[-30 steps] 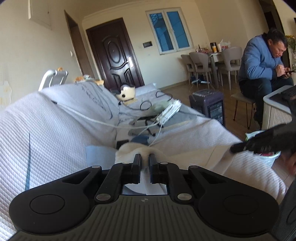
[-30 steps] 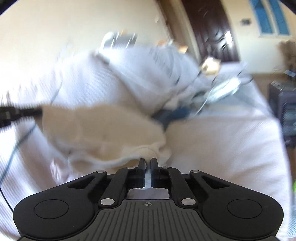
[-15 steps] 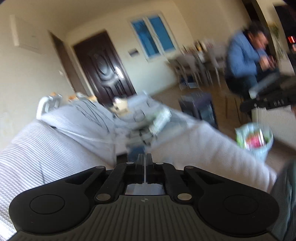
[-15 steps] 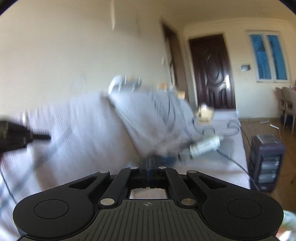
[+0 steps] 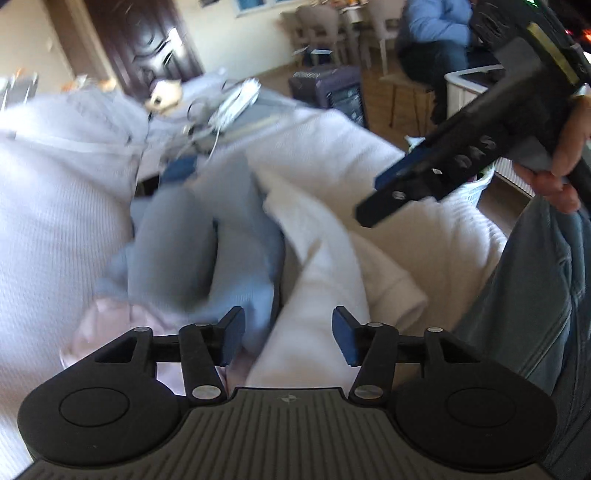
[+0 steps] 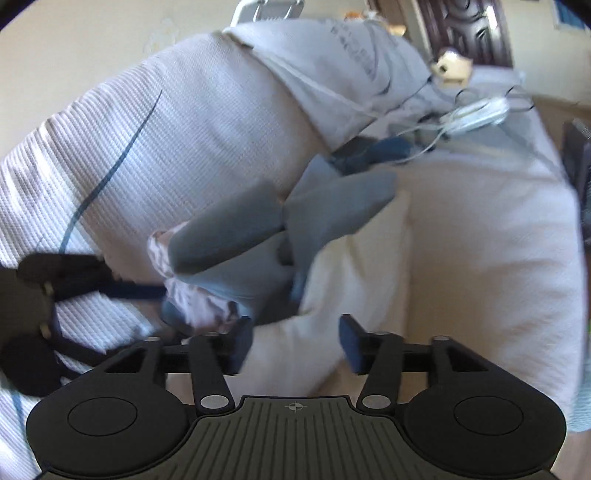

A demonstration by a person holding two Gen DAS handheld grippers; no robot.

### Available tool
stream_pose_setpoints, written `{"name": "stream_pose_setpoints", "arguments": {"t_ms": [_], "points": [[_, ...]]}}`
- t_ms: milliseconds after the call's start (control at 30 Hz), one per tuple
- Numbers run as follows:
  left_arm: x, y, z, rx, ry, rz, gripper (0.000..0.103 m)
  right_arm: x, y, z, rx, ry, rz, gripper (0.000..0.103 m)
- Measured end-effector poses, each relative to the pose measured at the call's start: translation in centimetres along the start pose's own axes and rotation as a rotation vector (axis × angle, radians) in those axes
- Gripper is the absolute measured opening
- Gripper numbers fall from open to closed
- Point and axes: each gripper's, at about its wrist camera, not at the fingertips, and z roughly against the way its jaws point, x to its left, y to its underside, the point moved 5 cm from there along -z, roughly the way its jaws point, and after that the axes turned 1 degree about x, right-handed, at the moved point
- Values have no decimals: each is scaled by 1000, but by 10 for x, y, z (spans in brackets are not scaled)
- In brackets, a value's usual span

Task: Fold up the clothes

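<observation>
Both released: half a second ago my left gripper and right gripper were pinched shut, now fingers apart, empty. Cream garment dropped on the sofa beside the grey-blue garment. Regrasp next, probably.

Blue garment blurred (seated man cropped).

Daylit, motion-blurred, fisheye-warped; focus seemingly soft.

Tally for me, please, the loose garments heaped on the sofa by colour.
Blue-grey garment: 1
Cream-white garment: 1
Pale pink garment: 1
Total: 3
Motion blur may hide others.
</observation>
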Motion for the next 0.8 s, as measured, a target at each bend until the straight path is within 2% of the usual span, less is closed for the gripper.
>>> {"name": "stream_pose_setpoints", "arguments": {"t_ms": [100,233,333,367,400,433,500,800], "points": [[10,16,-3,17,16,80,53,6,1,-27,58,7,-37,57],[18,26,-2,-5,-3,136,58,-9,-2,-72,123,41,-152,58],[24,26,-4,-12,-14,150,64,-14,2,-97,143,113,-92,56],[26,24,-5,-16,-18,150,64,-15,4,-100,145,121,-56,33],[26,23,-5,-24,-24,146,64,-18,6,-100,143,139,-26,15],[27,21,-4,-31,-30,142,65,-23,7,-96,139,156,-20,15],[27,19,-4,-47,-37,135,68,-36,9,-82,122,187,-19,6],[9,1,-12,-88,23,118,69,-116,7,51,-22,449,-92,5]]}}
